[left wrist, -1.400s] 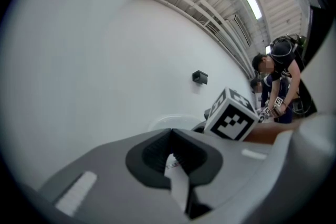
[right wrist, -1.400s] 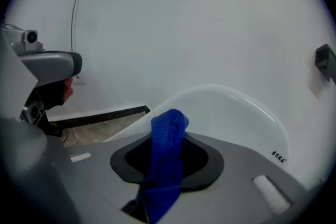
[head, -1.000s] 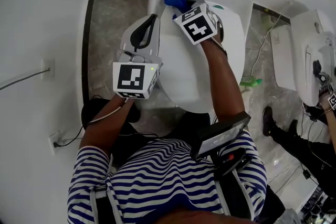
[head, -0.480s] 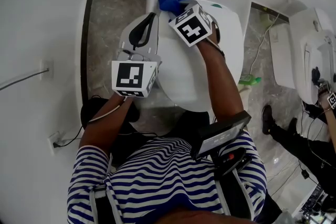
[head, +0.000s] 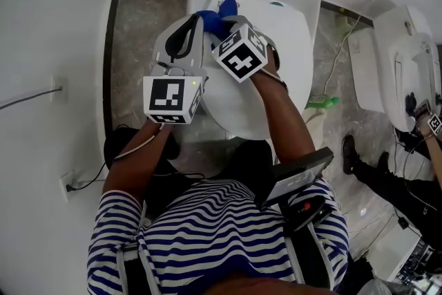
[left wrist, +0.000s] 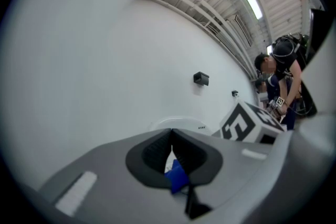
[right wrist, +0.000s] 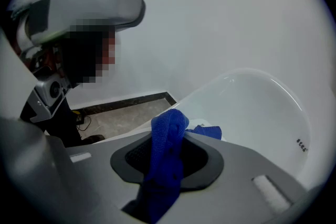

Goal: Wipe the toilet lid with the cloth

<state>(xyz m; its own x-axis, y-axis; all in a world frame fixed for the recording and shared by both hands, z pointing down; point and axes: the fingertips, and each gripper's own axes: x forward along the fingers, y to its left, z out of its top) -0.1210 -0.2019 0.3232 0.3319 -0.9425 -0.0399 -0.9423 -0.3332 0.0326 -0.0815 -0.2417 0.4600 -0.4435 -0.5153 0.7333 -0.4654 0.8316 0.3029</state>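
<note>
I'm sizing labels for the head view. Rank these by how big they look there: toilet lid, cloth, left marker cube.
1. toilet lid, clearly largest.
2. left marker cube, though it sits nearest the camera, which enlarges it.
3. cloth, only partly visible.

The cloth (right wrist: pixel 165 149) is matt blue towelling, nubbly; the toilet lid (head: pixel 290 41) smooth, glossy white; the floor (head: pixel 135 45) polished veined stone; the right hand-held gripper (right wrist: pixel 169 136) matt grey plastic.
</note>
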